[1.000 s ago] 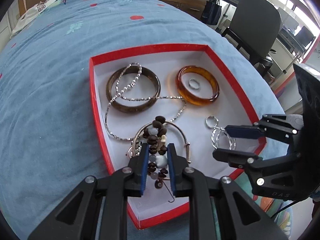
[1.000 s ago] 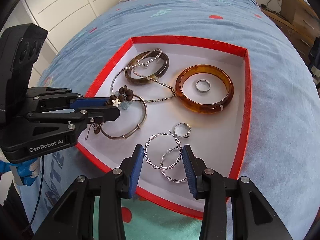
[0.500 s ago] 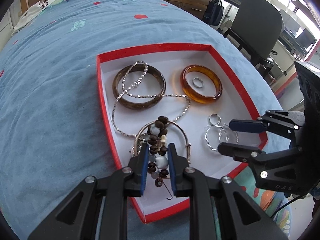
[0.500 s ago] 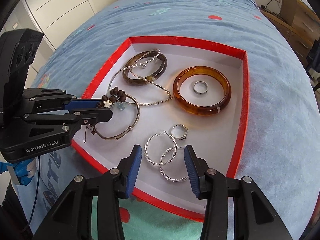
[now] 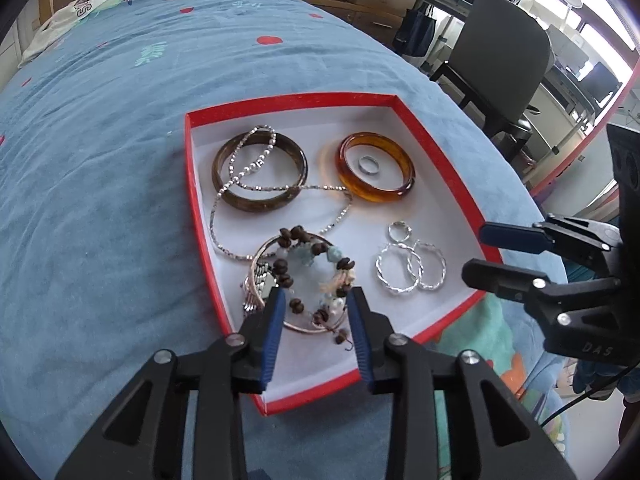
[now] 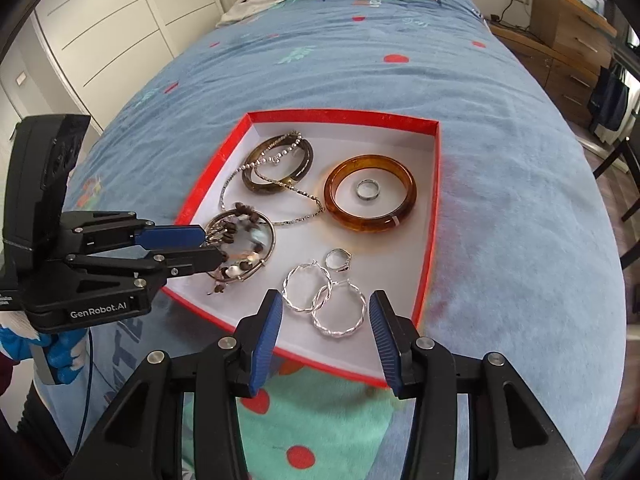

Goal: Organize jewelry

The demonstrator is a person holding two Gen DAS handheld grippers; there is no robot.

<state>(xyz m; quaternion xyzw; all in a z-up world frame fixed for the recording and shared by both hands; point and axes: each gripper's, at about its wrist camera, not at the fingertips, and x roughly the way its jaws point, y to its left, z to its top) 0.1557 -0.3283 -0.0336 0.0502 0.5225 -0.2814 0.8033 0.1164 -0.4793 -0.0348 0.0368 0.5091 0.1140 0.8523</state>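
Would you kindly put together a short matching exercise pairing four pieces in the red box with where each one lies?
Column 1
1. plain silver ring
2. silver chain necklace
3. twisted hoop earrings
4. beaded bracelet

Column 2
A. between the open fingers of the left claw
B. inside the amber bangle
C. draped across the dark brown bangle
D. just ahead of the right claw

Pairs: 1-B, 2-C, 3-D, 4-A
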